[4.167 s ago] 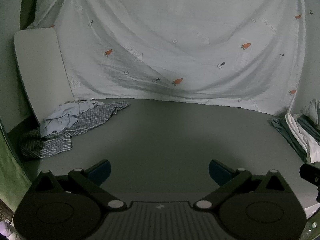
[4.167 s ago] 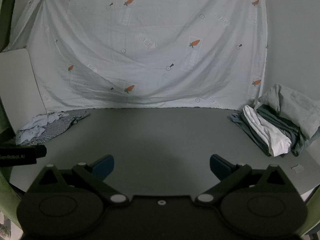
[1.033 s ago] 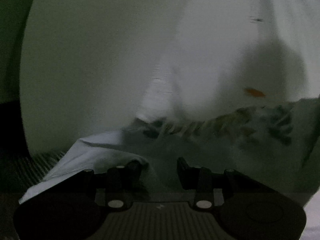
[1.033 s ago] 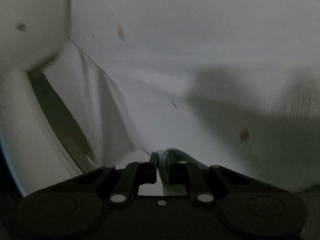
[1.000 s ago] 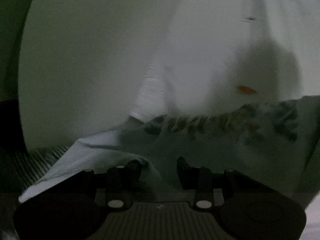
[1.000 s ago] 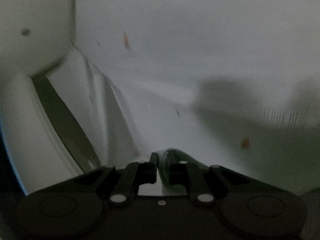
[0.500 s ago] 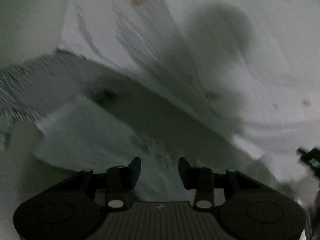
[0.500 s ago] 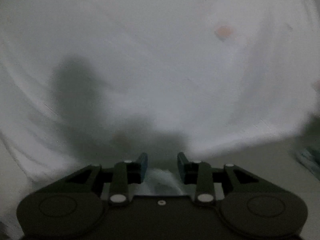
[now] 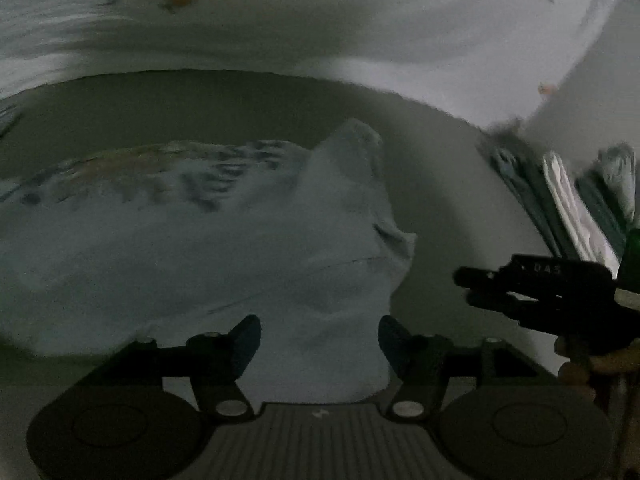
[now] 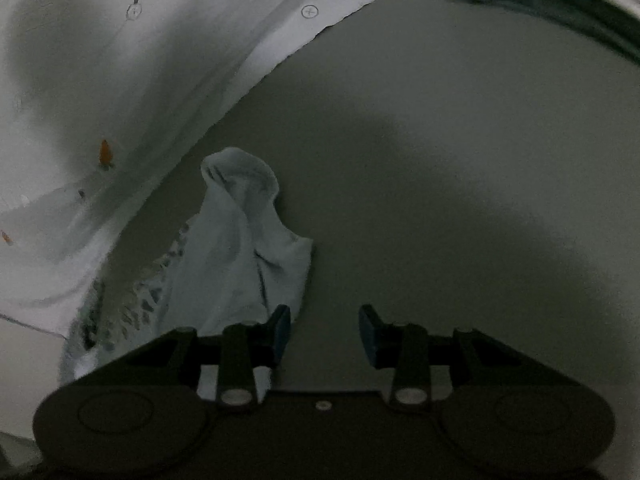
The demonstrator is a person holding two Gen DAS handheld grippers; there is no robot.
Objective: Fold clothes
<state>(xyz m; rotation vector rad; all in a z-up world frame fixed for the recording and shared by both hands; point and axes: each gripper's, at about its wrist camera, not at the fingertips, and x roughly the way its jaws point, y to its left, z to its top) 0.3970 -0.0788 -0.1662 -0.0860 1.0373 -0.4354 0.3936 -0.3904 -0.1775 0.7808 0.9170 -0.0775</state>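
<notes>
Now both claws are open, and this is the main change. One second ago the right gripper (image 10: 323, 330) had its jaws pressed together on pale fabric, and the left gripper (image 9: 319, 340) was also nearly closed on cloth; half a second ago they were already parting. At this moment their jaws stand wide apart and hold nothing.

The light blue garment (image 9: 224, 256) is no longer in the pile at the left edge. It lies on the grey table (image 10: 460, 168), just in front of the left gripper, with one sleeve (image 10: 240, 184) standing up in a rumpled peak. A patterned band is visible along its far side, but the blur does not let me say what it is. The right gripper is seen beside the garment's right edge, with the folded stack (image 9: 568, 200) behind it.

I judge that the garment is only delivered, not yet spread. Flattening the sleeve probably comes before any fold.
</notes>
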